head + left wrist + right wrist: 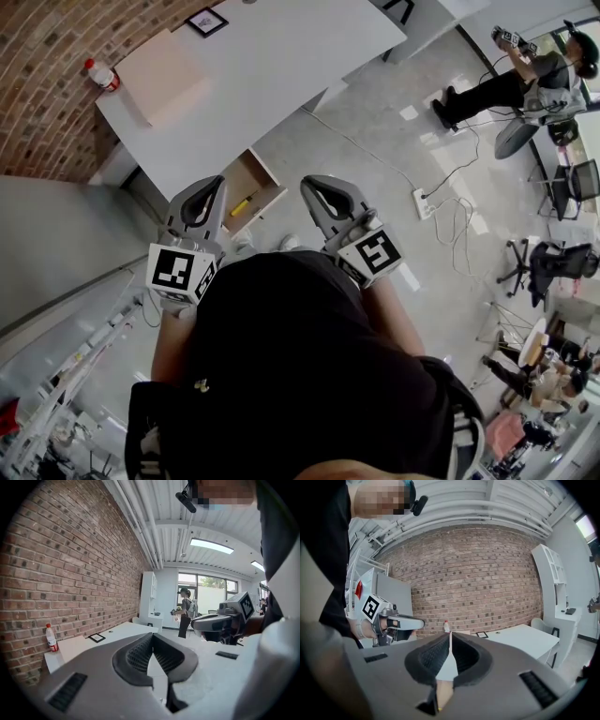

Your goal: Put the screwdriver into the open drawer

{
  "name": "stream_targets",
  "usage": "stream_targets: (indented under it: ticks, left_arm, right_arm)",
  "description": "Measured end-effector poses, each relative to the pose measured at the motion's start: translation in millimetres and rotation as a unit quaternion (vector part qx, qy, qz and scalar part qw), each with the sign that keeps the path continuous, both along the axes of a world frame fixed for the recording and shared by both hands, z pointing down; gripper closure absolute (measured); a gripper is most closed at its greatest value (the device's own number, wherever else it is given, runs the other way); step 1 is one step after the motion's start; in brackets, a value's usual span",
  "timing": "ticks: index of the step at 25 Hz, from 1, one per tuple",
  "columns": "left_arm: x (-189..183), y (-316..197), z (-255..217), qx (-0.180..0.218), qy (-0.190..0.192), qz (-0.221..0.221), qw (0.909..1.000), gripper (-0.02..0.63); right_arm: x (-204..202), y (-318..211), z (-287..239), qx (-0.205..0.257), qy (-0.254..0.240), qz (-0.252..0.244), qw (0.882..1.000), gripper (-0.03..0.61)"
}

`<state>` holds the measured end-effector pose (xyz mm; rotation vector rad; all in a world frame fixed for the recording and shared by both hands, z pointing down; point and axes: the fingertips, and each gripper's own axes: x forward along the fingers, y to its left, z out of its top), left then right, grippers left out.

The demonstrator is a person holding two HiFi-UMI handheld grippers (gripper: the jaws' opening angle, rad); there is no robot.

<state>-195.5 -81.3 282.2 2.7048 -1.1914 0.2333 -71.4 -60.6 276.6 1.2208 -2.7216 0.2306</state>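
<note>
Head view: yellow screwdriver [242, 203] lies inside open drawer [265, 174] on near side of white table [281, 56]. Left gripper [217, 182] and right gripper [307, 184] both pressed together, empty, raised near drawer. Likely risk: drawer juts out; careless lowering of either gripper could strike drawer rim and jolt screwdriver.

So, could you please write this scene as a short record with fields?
drawer: open, at the table's edge
screwdriver: yellow, lying inside the drawer
left hand-held gripper: shut, empty
right hand-held gripper: shut, empty
table: white, holds a cardboard box, a bottle and a small frame
task state: the screwdriver seems to be in place already
</note>
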Motion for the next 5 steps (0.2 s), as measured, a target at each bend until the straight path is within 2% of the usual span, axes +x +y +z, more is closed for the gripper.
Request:
stream_targets:
  ticks: [5]
  left_arm:
    - [2.2, 5.2, -0.6, 0.000, 0.000, 0.002, 1.0000, 0.609]
  right_arm:
    - [2.6, 4.1, 0.6, 0.000, 0.003, 0.001, 1.000, 0.567]
